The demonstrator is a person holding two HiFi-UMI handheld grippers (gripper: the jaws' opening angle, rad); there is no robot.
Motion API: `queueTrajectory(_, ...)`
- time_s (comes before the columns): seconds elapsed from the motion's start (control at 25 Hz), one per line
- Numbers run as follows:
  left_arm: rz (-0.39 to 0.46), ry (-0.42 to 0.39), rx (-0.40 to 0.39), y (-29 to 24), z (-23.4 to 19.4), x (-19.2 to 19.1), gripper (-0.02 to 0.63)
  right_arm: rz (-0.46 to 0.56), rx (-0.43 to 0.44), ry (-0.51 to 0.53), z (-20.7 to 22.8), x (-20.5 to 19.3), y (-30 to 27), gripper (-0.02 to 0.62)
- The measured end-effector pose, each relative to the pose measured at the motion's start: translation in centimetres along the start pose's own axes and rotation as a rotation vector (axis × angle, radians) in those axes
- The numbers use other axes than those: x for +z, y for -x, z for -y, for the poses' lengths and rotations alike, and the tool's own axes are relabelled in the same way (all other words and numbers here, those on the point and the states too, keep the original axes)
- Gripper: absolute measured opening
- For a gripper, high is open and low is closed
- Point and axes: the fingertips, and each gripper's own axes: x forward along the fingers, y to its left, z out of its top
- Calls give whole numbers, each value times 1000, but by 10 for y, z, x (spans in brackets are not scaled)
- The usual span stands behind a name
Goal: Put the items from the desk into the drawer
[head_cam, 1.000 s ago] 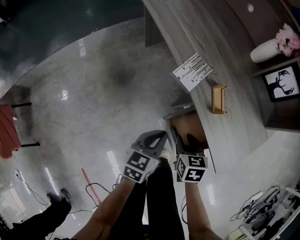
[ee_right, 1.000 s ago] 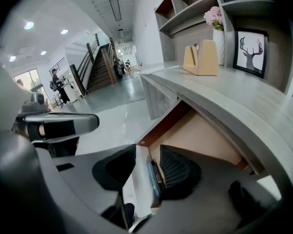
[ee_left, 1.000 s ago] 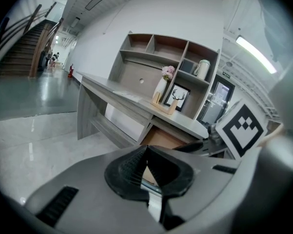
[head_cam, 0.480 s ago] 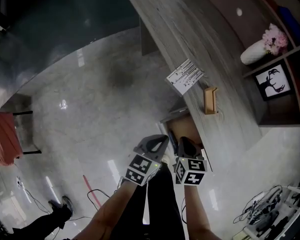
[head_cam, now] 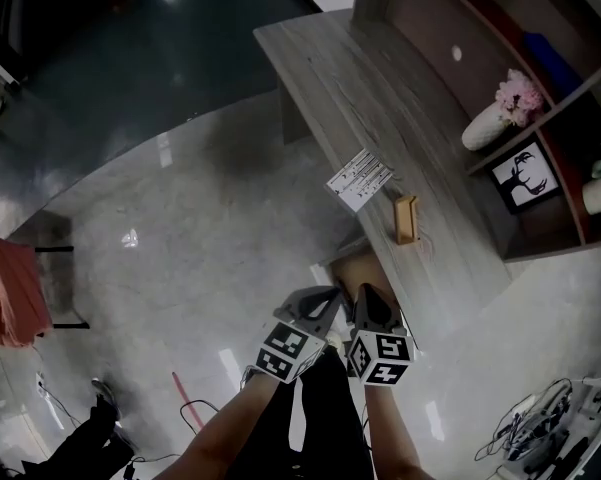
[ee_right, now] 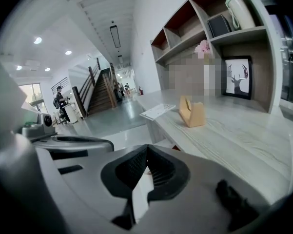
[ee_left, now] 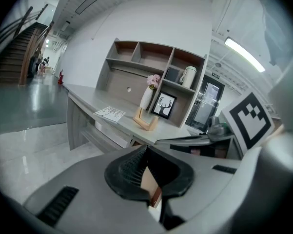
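Wide pale floor (head_cam: pixel 180 238) lies open at the left, with a red cloth (head_cam: pixel 10 288) at its far edge and a thin red cable (head_cam: pixel 185 398) lower down; the left gripper (head_cam: pixel 318 303) hangs above the floor just beside the desk's front edge, jaws together on nothing; the right gripper (head_cam: pixel 372 303) sits close beside it, its jaws having just been closing and now together, nothing between them; both point toward the drawer (head_cam: pixel 365 268), which stands pulled out under the desk (head_cam: pixel 380 98), brown inside, its contents too dim to make out; the desk's long front edge runs up and away to the left, its far end bare; a printed sheet of paper (head_cam: pixel 359 179) lies at that edge above the drawer; a small wooden holder (head_cam: pixel 407 218) stands just right of it, apart; further right, the shelf unit (head_cam: pixel 540 233) holds a white vase of pink flowers (head_cam: pixel 485 123) and a framed deer picture (head_cam: pixel 521 178).
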Motion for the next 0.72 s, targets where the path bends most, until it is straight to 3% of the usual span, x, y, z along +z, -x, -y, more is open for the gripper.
queueTrajectory(0.4,53,19,-8,15,15,33,11,72,19,-29,-15,35,25,12)
queueTrajectory(0.72,104,-20,-20,27,34,67,11,140,-1,-35,-12,64,52,12)
